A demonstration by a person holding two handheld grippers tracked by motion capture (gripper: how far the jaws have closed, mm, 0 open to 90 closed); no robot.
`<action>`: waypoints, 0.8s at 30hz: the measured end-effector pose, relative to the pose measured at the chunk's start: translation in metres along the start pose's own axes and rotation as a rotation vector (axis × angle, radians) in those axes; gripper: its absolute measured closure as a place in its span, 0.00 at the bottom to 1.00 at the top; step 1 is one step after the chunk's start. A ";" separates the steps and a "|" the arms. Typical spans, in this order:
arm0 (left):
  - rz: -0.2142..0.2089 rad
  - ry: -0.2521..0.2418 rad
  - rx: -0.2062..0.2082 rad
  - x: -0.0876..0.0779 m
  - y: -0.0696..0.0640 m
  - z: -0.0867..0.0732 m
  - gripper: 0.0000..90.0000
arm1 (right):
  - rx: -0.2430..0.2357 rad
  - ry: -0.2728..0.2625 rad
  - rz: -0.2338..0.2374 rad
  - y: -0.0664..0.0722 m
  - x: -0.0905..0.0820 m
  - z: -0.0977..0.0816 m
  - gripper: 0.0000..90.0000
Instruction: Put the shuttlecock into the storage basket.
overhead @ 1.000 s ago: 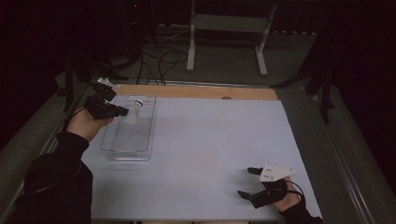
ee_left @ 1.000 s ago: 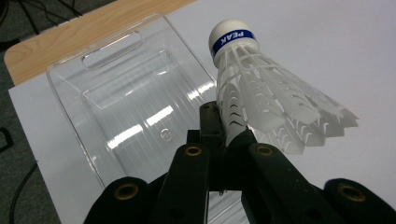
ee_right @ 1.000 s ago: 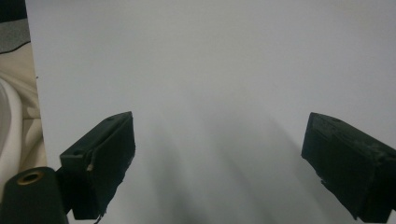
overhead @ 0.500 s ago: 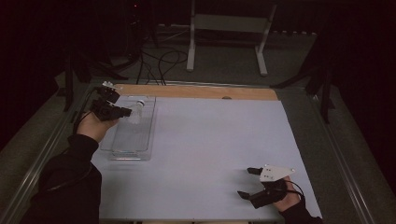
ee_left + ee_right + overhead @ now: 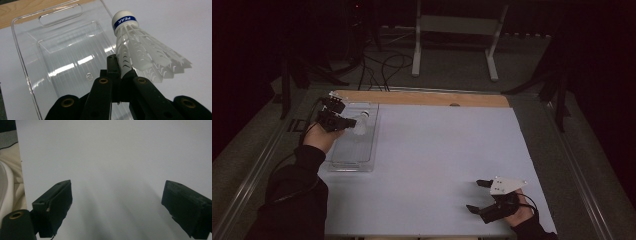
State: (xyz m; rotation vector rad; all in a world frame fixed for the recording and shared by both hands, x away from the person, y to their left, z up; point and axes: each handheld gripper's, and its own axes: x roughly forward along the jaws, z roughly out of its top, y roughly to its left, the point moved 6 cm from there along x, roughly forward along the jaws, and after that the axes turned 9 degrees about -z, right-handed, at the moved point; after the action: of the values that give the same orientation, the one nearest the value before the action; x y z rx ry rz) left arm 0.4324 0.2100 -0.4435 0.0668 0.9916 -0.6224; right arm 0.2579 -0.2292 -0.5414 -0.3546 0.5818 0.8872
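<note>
Evidently meaning to drop it in, the left tool (image 5: 120,75) pinches the shuttlecock (image 5: 140,50) by its skirt over the tray (image 5: 30,82), while the right tool (image 5: 117,207) gapes wide far off.

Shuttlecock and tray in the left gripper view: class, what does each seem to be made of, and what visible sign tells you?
Shuttlecock: skirt looks like white moulded plastic, matt, with slotted ribs rather than feathers; the cap is smooth white with a blue band, material unclear.
Tray: clear hard plastic, glossy; the table shows through it and light glints off its ribbed floor.
</note>
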 end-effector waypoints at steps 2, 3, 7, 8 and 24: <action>0.015 0.002 -0.005 0.003 0.001 -0.001 1.00 | 0.000 0.000 0.000 0.000 0.000 0.000 0.11; 0.014 0.006 -0.003 0.004 0.002 -0.002 1.00 | -0.001 0.000 0.000 0.000 0.000 0.000 0.11; 0.009 0.018 -0.002 0.011 0.002 -0.004 1.00 | -0.001 0.002 0.003 0.000 0.000 0.000 0.11; 0.012 0.022 0.000 0.013 0.002 -0.005 1.00 | 0.000 0.002 0.003 0.000 0.000 0.000 0.11; -0.002 0.056 -0.005 0.038 0.007 -0.014 1.00 | 0.004 0.008 0.006 0.000 0.000 -0.001 0.11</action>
State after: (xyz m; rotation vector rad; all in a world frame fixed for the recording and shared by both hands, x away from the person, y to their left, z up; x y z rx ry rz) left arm 0.4399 0.2030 -0.4832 0.0794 1.0475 -0.6228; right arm 0.2578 -0.2299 -0.5428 -0.3532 0.5924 0.8909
